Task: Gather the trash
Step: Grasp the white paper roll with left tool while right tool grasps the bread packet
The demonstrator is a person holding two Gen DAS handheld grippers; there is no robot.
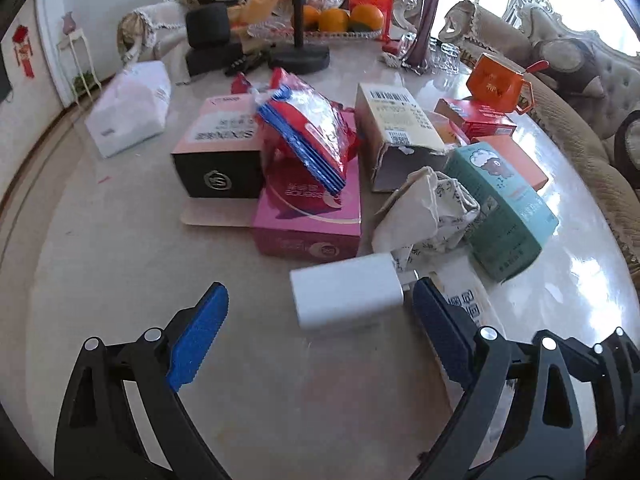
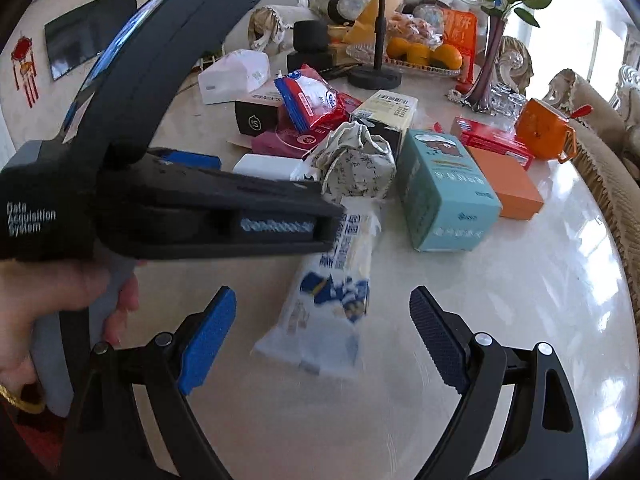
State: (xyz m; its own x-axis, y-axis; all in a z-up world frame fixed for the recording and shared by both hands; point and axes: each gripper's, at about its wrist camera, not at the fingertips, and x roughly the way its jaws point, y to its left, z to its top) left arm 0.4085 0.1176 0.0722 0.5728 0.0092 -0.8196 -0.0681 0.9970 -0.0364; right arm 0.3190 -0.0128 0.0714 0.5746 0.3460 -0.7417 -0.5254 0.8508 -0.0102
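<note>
A heap of packaging lies on the marble table [image 1: 120, 264]: a black-and-pink box [image 1: 218, 152], a pink box [image 1: 310, 216], a red-and-blue wrapper [image 1: 310, 132], a cream carton [image 1: 394, 132], a crumpled paper wad [image 1: 424, 212], a teal box [image 1: 504, 208], and a white charger block [image 1: 346, 296]. My left gripper [image 1: 320, 320] is open, jaws either side of the charger block. My right gripper [image 2: 322, 324] is open over a white-and-blue plastic wrapper [image 2: 332, 292]. The left gripper's body [image 2: 180, 208] fills the right wrist view's left side.
An orange mug [image 2: 546, 130], an orange box [image 2: 506, 182] and a red box [image 2: 492, 140] sit to the right. A fruit tray [image 1: 320, 28], a vase [image 2: 486, 68], glasses, a black stand [image 1: 300, 54] and a tissue pack [image 1: 130, 114] stand further back. Sofas surround the table.
</note>
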